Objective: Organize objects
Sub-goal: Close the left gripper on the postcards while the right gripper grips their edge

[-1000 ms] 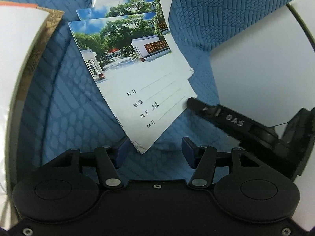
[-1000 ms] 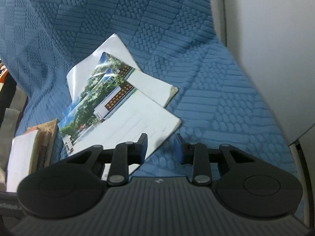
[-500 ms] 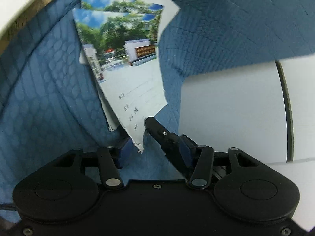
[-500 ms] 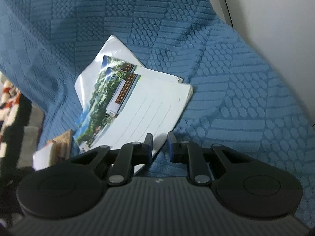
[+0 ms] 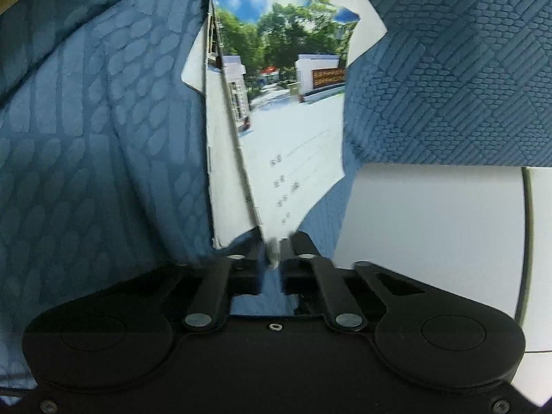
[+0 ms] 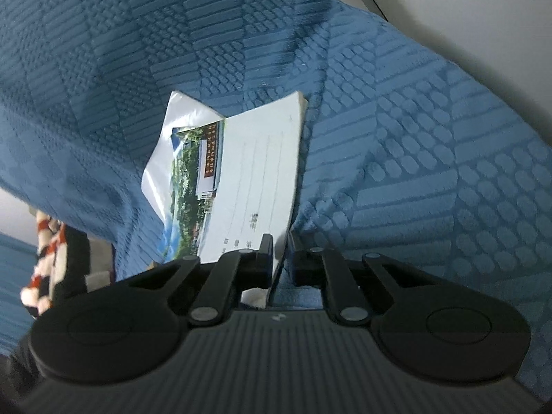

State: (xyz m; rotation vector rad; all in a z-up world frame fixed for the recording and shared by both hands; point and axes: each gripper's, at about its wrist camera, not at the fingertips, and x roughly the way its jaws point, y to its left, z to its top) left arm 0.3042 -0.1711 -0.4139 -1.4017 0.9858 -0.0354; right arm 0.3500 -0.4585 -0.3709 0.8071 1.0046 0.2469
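Left gripper now clamping notebook, lifted

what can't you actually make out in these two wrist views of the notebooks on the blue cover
- Left wrist view: handwritten name on the photo-cover exercise notebook, blurred.
- Left wrist view: how many notebooks the left gripper pinches; the corner vanishes between its shut fingers.
- Right wrist view: the notebook's near edge, hidden behind the right gripper.
- Right wrist view: the red, white and black striped object, blurred and cut off by the left edge.

Thin paper exercise books with a tree-and-gate photo cover lie stacked, tilted, on the blue textured cloth.
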